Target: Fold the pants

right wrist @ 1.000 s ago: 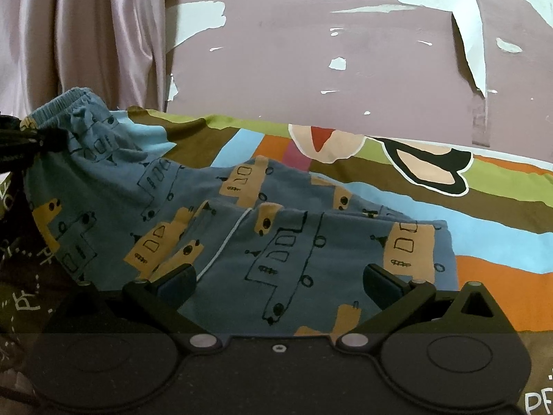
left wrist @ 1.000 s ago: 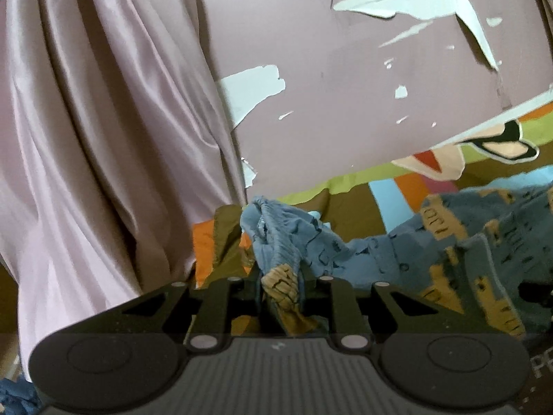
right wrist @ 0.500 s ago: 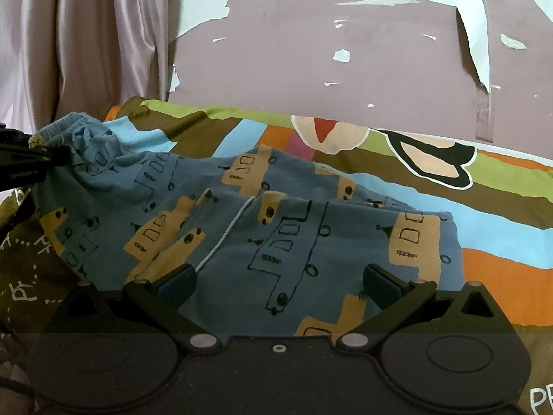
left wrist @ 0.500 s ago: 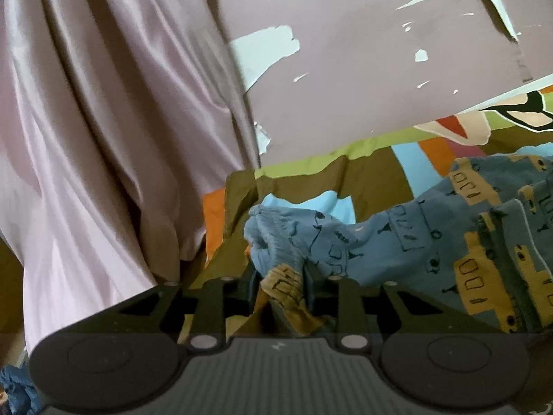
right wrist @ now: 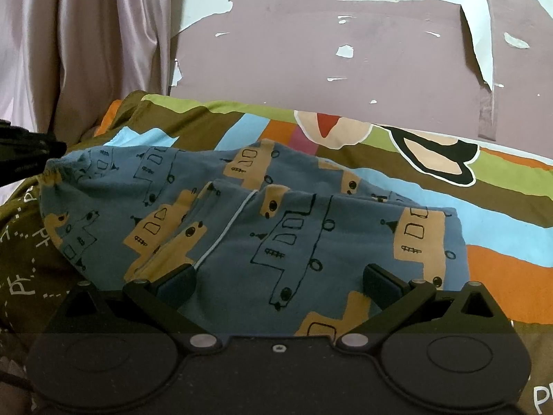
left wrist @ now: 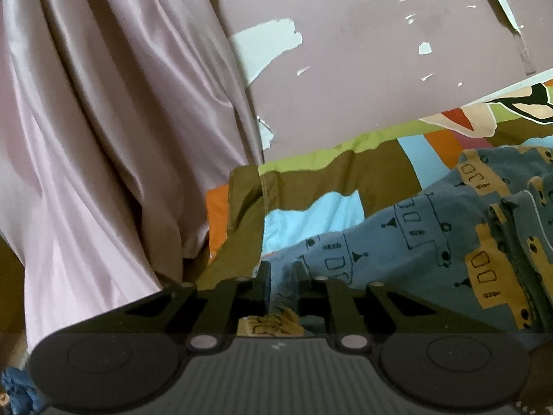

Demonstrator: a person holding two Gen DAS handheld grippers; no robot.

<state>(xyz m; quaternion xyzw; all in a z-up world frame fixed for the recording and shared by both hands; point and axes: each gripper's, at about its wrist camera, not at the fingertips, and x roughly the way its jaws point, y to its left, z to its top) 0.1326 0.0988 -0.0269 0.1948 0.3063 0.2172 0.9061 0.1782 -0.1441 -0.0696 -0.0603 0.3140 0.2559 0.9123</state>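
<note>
The left hand-held gripper [left wrist: 280,276] pinches the waistband of the pants [left wrist: 432,238]; only its view shows that grip. The right hand-held gripper [right wrist: 278,282] gapes wide over the pants [right wrist: 276,228], folded on the patterned bedspread [right wrist: 501,186], with a pink curtain [left wrist: 103,138] at left.

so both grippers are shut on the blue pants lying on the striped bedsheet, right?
Not quite. Only the left gripper is shut on the blue pants, pinching the fabric at the waistband end, as the left wrist view shows. The right gripper is open, its fingers spread wide over the pants, as the right wrist view shows. The pants do lie on the striped bedsheet.
</note>
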